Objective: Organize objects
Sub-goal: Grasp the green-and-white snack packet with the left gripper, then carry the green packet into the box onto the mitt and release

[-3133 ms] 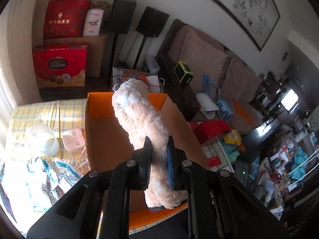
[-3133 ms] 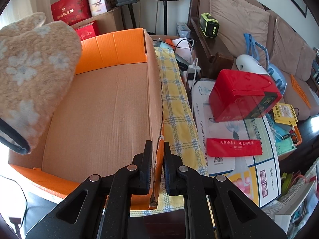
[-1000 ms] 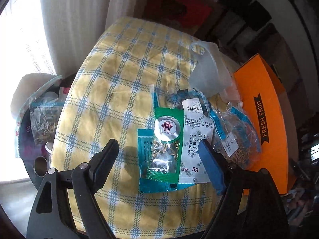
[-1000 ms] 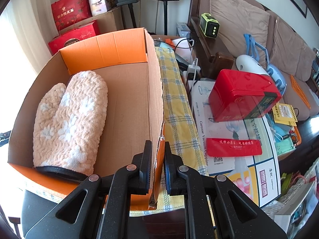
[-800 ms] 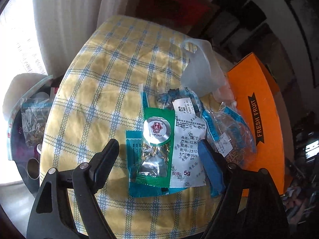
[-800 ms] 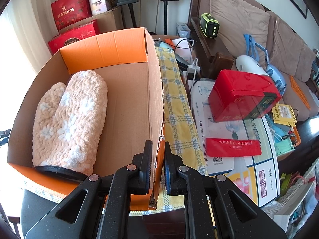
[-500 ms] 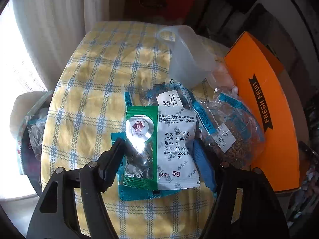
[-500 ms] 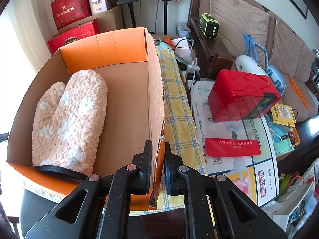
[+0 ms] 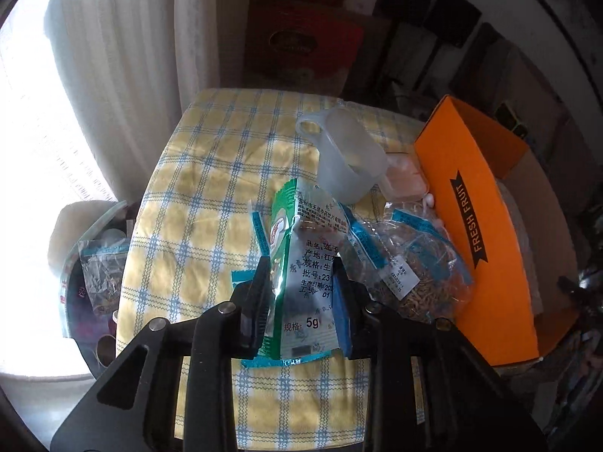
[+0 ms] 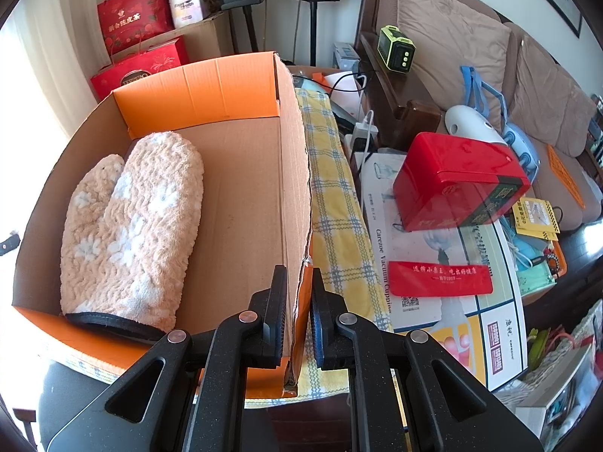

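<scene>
Since a moment ago the left gripper [image 9: 301, 290] has just been closing its jaws and now pinches the green-and-white sachet [image 9: 307, 263], which buckles upward between the pads, lifted off the checked tablecloth [image 9: 211, 196]. Other packets [image 9: 414, 263] lie just right of it, beside the orange box [image 9: 475, 222]. Right gripper [image 10: 297, 309] stays clamped on the box wall [image 10: 296, 203]; the mitt [image 10: 132, 233] lies inside.

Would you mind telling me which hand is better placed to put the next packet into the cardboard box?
Left. The left gripper has just closed on the green-and-white sachet, buckling it, while the right gripper is shut on the cardboard box wall.
</scene>
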Action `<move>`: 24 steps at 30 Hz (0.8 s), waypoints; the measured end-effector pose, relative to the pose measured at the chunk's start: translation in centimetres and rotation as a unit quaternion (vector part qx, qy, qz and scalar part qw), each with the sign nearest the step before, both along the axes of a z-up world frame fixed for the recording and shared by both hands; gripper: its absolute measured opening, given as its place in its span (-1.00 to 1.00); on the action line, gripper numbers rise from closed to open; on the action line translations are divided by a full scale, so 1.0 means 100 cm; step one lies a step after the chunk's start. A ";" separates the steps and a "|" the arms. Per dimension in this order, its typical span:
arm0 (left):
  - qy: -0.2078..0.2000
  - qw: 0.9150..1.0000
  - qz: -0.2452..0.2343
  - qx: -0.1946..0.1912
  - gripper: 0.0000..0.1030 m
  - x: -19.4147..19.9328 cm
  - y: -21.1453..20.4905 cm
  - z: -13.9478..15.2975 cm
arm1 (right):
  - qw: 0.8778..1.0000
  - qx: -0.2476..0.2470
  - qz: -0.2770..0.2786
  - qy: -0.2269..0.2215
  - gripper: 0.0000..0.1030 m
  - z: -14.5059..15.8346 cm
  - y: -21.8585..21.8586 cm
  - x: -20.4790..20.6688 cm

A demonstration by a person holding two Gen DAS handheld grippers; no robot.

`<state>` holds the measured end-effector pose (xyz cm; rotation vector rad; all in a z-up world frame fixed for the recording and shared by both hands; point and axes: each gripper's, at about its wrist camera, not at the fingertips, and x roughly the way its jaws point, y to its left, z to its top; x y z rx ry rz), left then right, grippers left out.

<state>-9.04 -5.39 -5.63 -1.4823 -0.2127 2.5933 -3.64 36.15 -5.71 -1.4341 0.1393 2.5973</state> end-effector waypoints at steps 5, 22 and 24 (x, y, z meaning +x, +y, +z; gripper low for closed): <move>0.021 0.999 -0.038 0.026 -0.47 0.003 0.026 0.030 | 1.000 0.000 0.000 0.000 -0.80 0.000 0.000 0.000; 0.030 0.981 -0.183 0.053 -0.45 0.022 0.170 0.064 | 1.000 -0.001 0.000 0.000 -0.79 0.001 -0.003 -0.001; 0.024 0.979 -0.196 0.048 -0.45 0.022 0.186 0.060 | 1.000 -0.002 0.001 0.000 -0.79 0.001 -0.003 -0.001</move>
